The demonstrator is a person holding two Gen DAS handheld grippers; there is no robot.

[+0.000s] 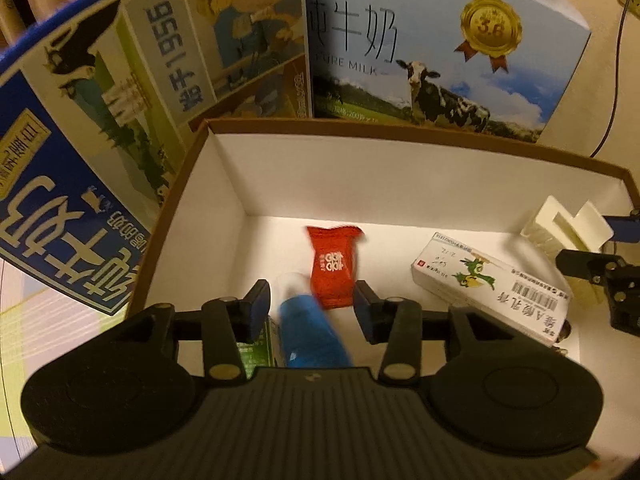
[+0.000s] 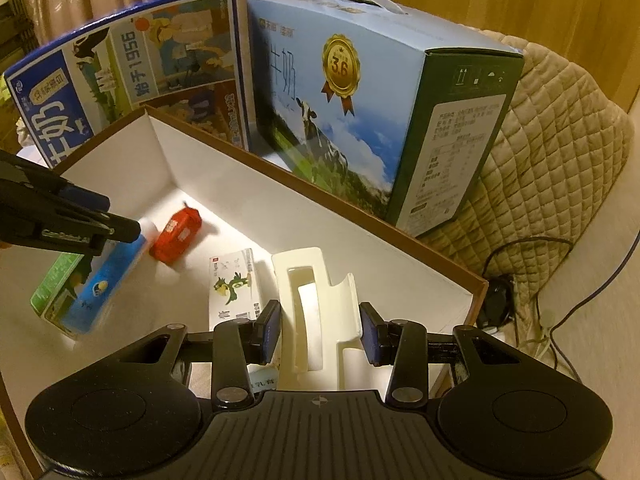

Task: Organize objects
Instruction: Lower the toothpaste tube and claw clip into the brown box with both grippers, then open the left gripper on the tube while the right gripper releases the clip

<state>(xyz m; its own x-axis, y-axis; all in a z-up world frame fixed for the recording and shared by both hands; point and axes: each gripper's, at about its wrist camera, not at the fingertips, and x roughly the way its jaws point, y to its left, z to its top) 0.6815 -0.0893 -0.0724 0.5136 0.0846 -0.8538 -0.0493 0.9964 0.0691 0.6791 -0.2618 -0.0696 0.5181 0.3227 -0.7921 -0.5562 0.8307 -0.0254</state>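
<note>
Both jaws gape: left gripper [image 1: 312,310] around blue carton [image 1: 310,332], right gripper [image 2: 320,330] around white holder [image 2: 316,312].

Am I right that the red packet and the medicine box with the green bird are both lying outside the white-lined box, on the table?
Not quite: the red packet and the medicine box with the green bird both lie inside the white-lined box, on its floor, not outside on the table. The left wrist view shows this; the right wrist view agrees.

A white box with brown rim [image 1: 224,168] carries a red packet [image 1: 334,266], a medicine carton [image 1: 492,286], a blue-green carton [image 2: 86,292] and a cream plastic holder [image 2: 316,312].
</note>
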